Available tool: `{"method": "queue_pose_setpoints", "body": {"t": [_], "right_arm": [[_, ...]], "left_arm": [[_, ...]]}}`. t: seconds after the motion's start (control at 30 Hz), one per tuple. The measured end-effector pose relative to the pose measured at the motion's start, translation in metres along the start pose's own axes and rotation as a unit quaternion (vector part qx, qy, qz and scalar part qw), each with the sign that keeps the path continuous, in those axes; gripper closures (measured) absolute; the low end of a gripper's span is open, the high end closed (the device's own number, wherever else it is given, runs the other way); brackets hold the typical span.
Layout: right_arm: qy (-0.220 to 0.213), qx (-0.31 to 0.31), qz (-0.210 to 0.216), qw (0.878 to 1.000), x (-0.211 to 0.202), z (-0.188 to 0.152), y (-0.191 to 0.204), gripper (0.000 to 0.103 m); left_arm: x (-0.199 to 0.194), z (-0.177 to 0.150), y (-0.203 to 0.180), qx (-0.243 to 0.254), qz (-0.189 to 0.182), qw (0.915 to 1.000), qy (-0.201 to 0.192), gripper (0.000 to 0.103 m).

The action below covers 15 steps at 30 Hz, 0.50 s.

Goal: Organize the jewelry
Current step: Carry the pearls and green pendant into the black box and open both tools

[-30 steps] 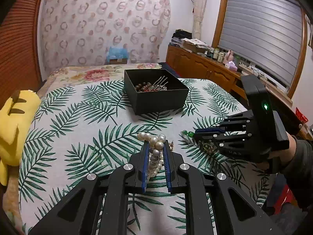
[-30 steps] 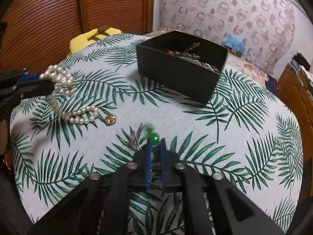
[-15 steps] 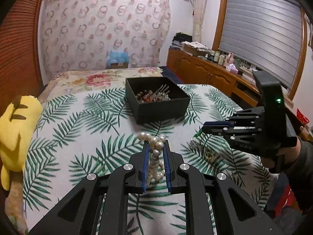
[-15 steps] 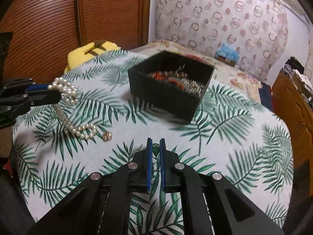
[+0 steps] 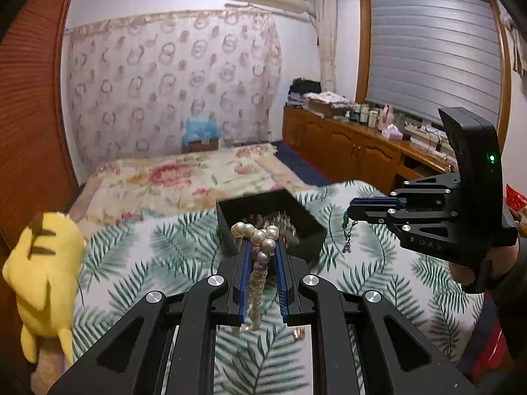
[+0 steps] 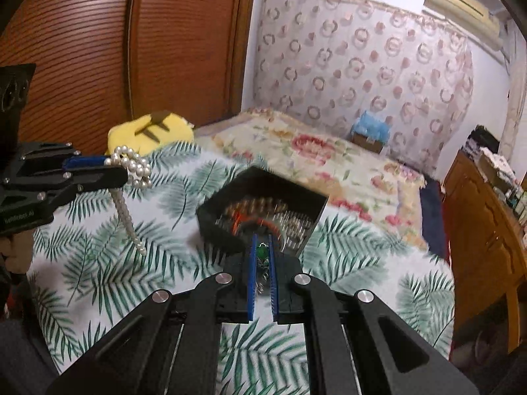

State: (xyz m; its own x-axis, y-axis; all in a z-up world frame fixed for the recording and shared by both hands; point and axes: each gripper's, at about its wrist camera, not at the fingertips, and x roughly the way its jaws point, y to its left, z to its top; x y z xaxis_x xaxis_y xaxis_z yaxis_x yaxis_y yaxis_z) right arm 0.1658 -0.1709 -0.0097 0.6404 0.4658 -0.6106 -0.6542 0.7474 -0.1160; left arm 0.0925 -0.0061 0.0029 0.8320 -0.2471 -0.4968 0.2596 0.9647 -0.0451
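My left gripper [image 5: 262, 247] is shut on a pearl necklace [image 5: 258, 265] that bunches at the fingertips and hangs down below them; it also shows in the right wrist view [image 6: 130, 177]. My right gripper [image 6: 262, 250] is shut on a green-stone pendant [image 6: 262, 251] with a small chain; in the left wrist view the pendant [image 5: 346, 230] dangles from that gripper [image 5: 350, 209]. Both are raised above the palm-leaf cloth, close to the open black box [image 5: 273, 220] [image 6: 263, 207], which holds beads and pins.
A yellow plush toy [image 5: 42, 273] lies at the table's left edge. A small gold piece [image 5: 299, 333] lies on the cloth under my left gripper. A floral bed [image 5: 184, 174] is behind the table, wooden cabinets [image 5: 355, 151] to the right.
Both grippers have risen off the cloth with their jewelry and moved toward the black box. The necklace's tail has lifted off the cloth and hangs free.
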Motion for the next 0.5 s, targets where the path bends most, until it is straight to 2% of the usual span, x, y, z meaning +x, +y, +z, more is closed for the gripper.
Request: {"method": "queue_pose_setpoints", "body": {"t": [0.27, 0.5], "right_arm": [[-0.017, 0.021, 0.002, 1.000, 0.021, 0.028, -0.020, 0.095], [0.006, 0.041, 0.012, 0.999, 0.053, 0.014, -0.028, 0.095]], "left_arm": [[0.013, 0.031, 0.004, 0.002, 0.000, 0.9997, -0.025, 0.090], [0.029, 0.050, -0.001, 0.010, 0.001, 0.9995, -0.029, 0.090]]}}
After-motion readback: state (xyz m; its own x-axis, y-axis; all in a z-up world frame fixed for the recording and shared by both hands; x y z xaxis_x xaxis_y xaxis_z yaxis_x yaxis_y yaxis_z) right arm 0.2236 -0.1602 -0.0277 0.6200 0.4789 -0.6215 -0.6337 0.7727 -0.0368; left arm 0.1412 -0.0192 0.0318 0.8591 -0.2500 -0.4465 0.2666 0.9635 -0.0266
